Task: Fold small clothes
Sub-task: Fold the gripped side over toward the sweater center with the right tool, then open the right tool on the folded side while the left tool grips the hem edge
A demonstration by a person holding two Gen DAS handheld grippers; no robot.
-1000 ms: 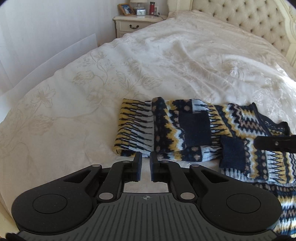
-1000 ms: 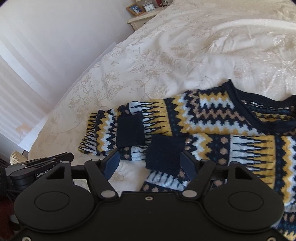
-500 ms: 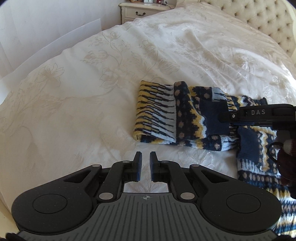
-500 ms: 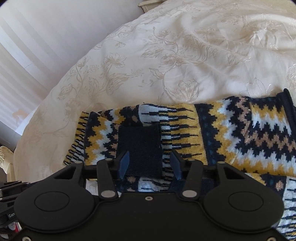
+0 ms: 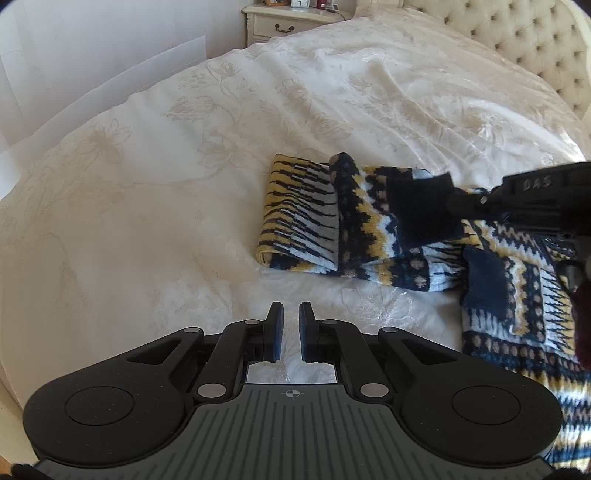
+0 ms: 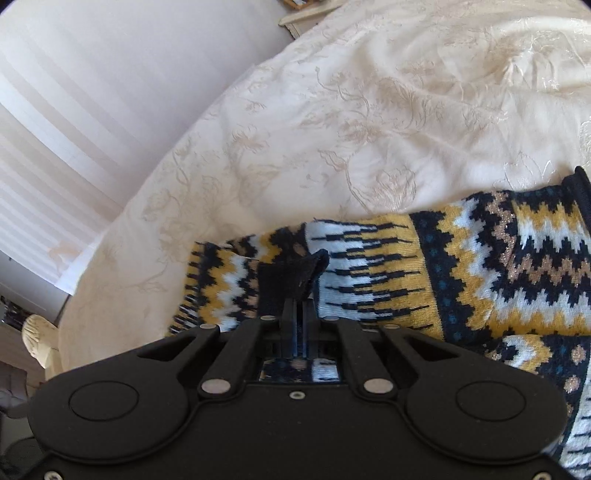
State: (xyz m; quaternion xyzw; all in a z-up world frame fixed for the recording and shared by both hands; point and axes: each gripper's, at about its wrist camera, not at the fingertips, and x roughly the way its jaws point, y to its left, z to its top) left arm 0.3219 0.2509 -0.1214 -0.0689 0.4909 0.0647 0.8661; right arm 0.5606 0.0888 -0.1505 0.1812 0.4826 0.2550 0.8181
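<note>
- Patterned knit sweater [image 5: 369,229] in navy, yellow and white is lying on the cream floral bedspread [image 5: 184,166]; it is the landmark for everything below.
- 2 sleeves are lying folded across the sweater, each ending in a plain navy cuff.
- Right gripper [image 6: 300,314] is sitting clenched on the upper navy cuff [image 6: 291,277]; the 2 fingers are pressing together with the dark fabric bunching up between them and poking out past the tips.
- In the left wrist view, the right gripper [image 5: 458,201] is reaching in from the right edge over the sweater, its tip meeting that same cuff [image 5: 417,210], which is rising off the knit.
- The second cuff [image 5: 484,284] is lying flat on the sweater, on the side nearer the left wrist camera than the gripped cuff.
- Left gripper [image 5: 291,334] is hovering over bare bedspread just short of the sweater's near edge, touching no fabric; its 2 fingers are standing nearly together with a narrow gap between the blue pads, grasping nothing.
- Folded sleeve end [image 5: 295,214] with the yellow and black stripes is forming the sweater's left edge in the left wrist view.
- Beyond the sweater, a tufted headboard [image 5: 517,44] is showing at the far right and a cream nightstand [image 5: 280,22] at the far edge of the bedspread.
</note>
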